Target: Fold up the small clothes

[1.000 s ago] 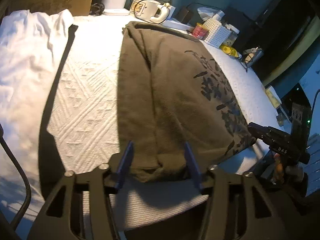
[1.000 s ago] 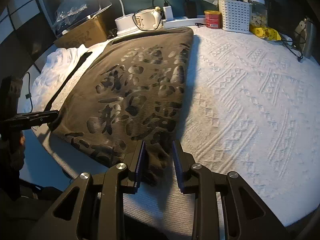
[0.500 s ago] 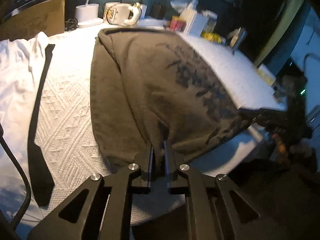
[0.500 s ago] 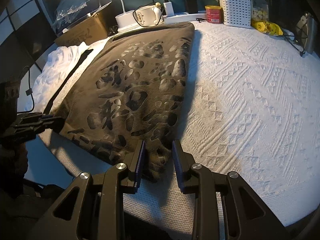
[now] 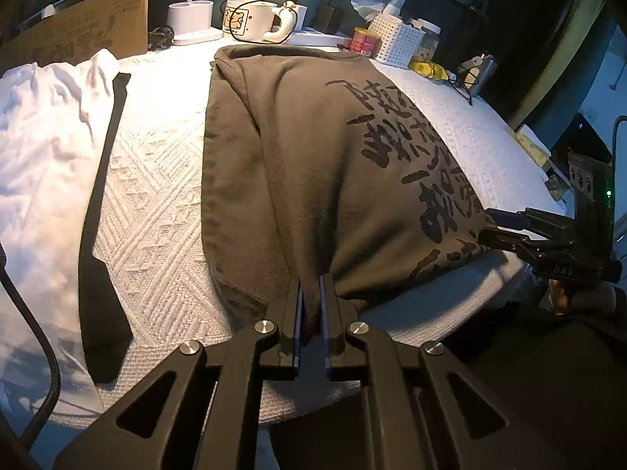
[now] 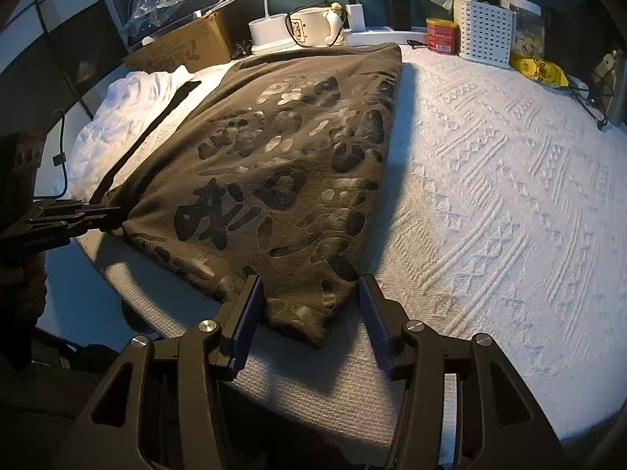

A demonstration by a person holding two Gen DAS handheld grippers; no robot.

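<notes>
1. T-shirt (image 5: 313,164): olive-brown, with large dark lettering printed on it, folded lengthwise into a long strip. It lies on the white textured cloth (image 6: 490,180) that covers the table, running from the near edge to the clutter at the back.
2. Left gripper (image 5: 310,305): jaws closed on the near hem of the t-shirt, a bunch of fabric pinched between the blue pads at the strip's near left corner.
3. Right gripper (image 6: 309,309): its jaws have just been opening and now stand apart, one to each side of the near right corner of the t-shirt. That corner lies flat between them, and neither pad presses on it.
4. White garment (image 5: 43,149): crumpled, at the left side of the table, beside the t-shirt but apart from it.
5. Black tie (image 5: 100,235): lies lengthwise along the right edge of the white garment.
6. Cardboard box (image 5: 78,31): at the back left.
7. Mug (image 5: 250,19): white, with a printed picture, at the back behind the t-shirt; a cable loops over it.
8. White basket (image 6: 486,31): perforated plastic, at the back right, with a red tin (image 6: 441,35) just beside it.
</notes>
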